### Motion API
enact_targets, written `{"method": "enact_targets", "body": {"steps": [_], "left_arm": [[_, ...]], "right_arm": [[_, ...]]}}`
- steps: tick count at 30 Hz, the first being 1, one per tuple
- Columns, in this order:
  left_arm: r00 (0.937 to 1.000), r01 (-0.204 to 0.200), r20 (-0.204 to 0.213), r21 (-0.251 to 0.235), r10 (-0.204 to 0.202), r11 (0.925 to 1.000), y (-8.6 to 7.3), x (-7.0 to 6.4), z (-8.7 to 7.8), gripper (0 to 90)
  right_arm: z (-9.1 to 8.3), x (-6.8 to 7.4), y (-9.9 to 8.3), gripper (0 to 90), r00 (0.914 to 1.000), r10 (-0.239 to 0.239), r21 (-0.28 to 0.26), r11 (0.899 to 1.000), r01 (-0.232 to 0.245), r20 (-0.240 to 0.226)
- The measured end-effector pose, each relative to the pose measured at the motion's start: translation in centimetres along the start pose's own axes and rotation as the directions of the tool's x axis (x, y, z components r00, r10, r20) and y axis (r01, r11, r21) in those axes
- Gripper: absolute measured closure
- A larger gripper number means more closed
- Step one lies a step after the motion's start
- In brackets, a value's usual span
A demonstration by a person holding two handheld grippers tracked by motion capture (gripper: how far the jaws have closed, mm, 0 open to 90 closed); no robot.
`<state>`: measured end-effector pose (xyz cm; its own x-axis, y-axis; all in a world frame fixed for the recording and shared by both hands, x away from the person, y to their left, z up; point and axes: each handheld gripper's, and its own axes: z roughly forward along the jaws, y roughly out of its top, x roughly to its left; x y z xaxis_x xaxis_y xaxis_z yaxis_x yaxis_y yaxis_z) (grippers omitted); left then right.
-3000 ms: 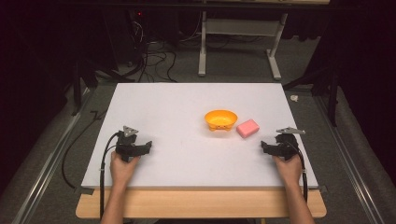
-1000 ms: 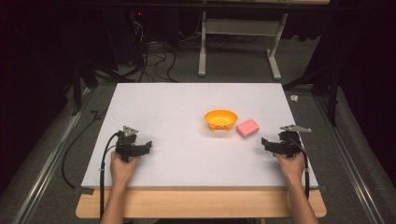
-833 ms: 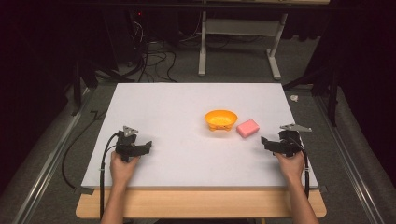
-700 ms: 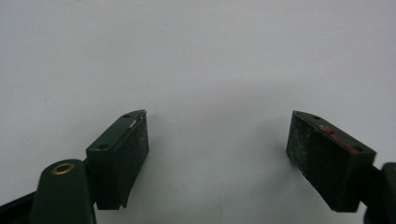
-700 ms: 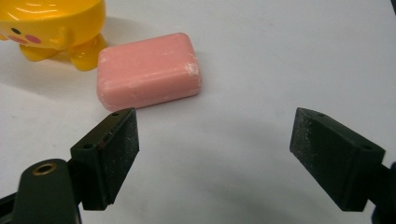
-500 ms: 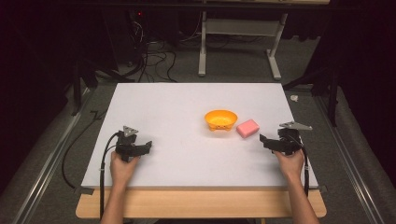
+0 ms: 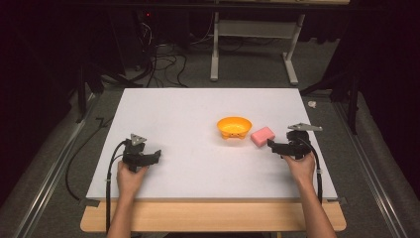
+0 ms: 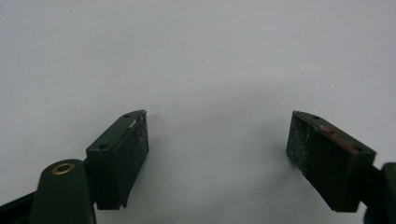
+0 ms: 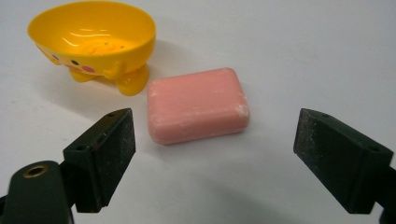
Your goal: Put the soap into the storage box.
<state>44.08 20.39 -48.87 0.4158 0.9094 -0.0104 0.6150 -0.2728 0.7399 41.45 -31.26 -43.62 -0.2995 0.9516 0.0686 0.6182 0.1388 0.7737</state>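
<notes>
High view: white rectangular surface (image 7: pixel 188 119) carried a yellow plastic footed soap dish (image 7: pixel 234 127) right of centre; pink rounded bar of soap (image 7: pixel 262 136) lay flat just beside it on the right, small gap between them; right tongs (image 7: pixel 271 144) sat just right of the soap, pointed at it, not touching; held in the person's right hand (image 7: pixel 300 166); left tongs (image 7: pixel 157 154) sat well apart on the left side of the surface, near the front edge, held in the left hand (image 7: pixel 130 178); black cable trailed from each tool off the front edge.

Right gripper view: right tongs (image 9: pixel 212 158) spread wide, nothing between the jaws; soap (image 9: pixel 197 105) lay ahead of the gap, closer to the left jaw, clear of both pads; dish (image 9: pixel 93 35) stood upright behind the soap at upper left, empty, drain holes in its floor, face printed on its side.

Left gripper view: left tongs (image 8: pixel 217 149) also spread wide, gripping nothing; bare white surface (image 8: pixel 196 56) ahead of them; pad faces looked scuffed.
</notes>
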Motion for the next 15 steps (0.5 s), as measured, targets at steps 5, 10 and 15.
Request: {"method": "enact_targets", "body": {"steps": [5,10,15], "left_arm": [[1.0,0.0,0.0,0.0,0.0,1.0,0.0,0.0,0.0,21.3],[1.0,0.0,0.0,0.0,0.0,1.0,0.0,0.0,0.0,21.3],[1.0,0.0,0.0,0.0,0.0,1.0,0.0,0.0,0.0,21.3]], "right_arm": [[0.7,0.7,0.7,12.5,0.9994,-0.03,0.019,0.999,0.03,-0.019],[1.3,1.4,1.3,12.3,0.9983,-0.053,0.027,0.998,0.054,-0.024],[1.9,1.9,1.9,12.2,0.9973,-0.069,0.028,0.997,0.07,-0.024]]}}
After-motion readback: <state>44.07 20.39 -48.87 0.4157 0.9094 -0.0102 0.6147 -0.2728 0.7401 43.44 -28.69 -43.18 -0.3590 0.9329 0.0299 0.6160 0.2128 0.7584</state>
